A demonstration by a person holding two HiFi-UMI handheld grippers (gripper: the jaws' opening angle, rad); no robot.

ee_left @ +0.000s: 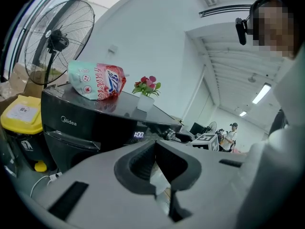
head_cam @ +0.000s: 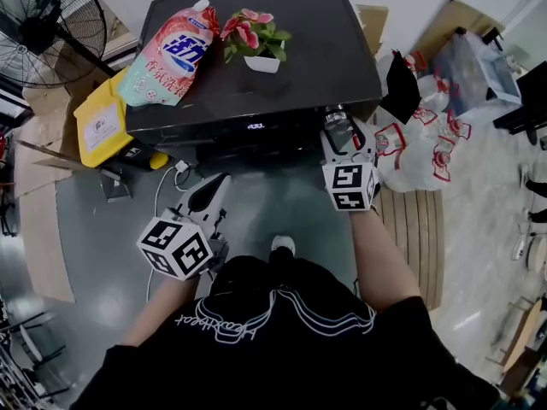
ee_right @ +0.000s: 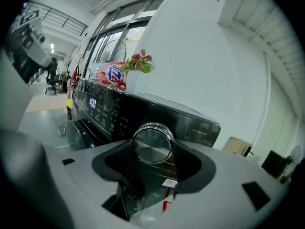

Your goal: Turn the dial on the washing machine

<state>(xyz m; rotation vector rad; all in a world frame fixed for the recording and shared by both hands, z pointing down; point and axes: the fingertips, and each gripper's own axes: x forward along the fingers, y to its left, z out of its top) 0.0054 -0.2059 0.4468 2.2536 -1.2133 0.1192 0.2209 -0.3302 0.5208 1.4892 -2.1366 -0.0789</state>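
The black washing machine (head_cam: 325, 41) stands in front of me, its lit display (ee_left: 138, 135) on the front panel. Its round chrome dial (ee_right: 152, 143) sits at the panel's right end. My right gripper (head_cam: 340, 128) reaches level to that dial (head_cam: 338, 116), and in the right gripper view the dial fills the gap between the dark pads (ee_right: 127, 157), which press on its two sides. My left gripper (head_cam: 215, 182) hangs lower at the left, away from the machine. Its tips (ee_left: 155, 144) meet with nothing between them.
A detergent pouch (head_cam: 171, 54) and a potted flower (head_cam: 255, 37) rest on the machine's lid. A standing fan (head_cam: 47, 28) and a yellow bin (head_cam: 101, 122) are at the left, with a cable on the floor. Filled plastic bags (head_cam: 419, 143) lie at the right.
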